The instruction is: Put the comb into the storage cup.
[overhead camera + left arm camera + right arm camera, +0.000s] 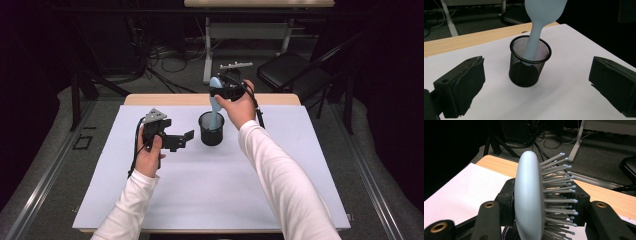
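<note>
White covering (200,185) spreads over a wooden table in a dark room. Left of the black mesh cup (211,129), the left gripper (181,140) hovers with jaws wide apart, holding nothing, pointing at the cup. Above the cup, the right gripper (220,94) clamps a pale blue hairbrush (215,102) by its head, handle dipping into the cup.

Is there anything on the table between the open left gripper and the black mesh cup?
Nothing: in the left gripper view only bare white tabletop separates the left gripper from the black mesh cup.
</note>
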Demonstrator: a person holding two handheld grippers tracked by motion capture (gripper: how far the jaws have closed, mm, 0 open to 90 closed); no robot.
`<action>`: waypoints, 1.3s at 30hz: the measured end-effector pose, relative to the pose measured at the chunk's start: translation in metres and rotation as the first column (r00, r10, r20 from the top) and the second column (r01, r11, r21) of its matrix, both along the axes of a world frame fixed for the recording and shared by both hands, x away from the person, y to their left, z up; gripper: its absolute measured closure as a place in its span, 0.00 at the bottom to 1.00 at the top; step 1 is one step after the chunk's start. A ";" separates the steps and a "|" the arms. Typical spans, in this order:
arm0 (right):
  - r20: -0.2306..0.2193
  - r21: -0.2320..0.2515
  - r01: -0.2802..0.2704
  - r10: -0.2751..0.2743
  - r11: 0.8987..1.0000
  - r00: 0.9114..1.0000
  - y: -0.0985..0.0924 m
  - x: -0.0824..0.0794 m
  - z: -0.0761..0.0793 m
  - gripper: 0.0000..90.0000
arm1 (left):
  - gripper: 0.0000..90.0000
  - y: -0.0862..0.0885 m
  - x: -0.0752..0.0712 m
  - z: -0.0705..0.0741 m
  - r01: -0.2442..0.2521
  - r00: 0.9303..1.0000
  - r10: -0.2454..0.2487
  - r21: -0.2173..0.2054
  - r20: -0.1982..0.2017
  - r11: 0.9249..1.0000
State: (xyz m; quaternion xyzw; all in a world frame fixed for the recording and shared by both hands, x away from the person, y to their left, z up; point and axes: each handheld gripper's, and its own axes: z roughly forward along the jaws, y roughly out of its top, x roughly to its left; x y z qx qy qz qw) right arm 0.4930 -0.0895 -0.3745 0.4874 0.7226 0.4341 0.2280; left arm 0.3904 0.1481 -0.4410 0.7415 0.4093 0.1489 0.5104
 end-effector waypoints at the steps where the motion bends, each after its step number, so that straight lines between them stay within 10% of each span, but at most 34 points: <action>1: -0.001 -0.001 0.000 0.000 1.000 1.000 0.000 0.000 -0.001 0.55 | 0.01 0.000 0.000 0.000 0.000 1.000 0.000 0.000 0.000 1.000; 39: 0.001 -0.042 -0.024 0.024 0.999 1.000 0.012 0.001 -0.024 0.54 | 0.01 0.000 0.000 0.000 0.000 1.000 0.000 -0.001 0.000 1.000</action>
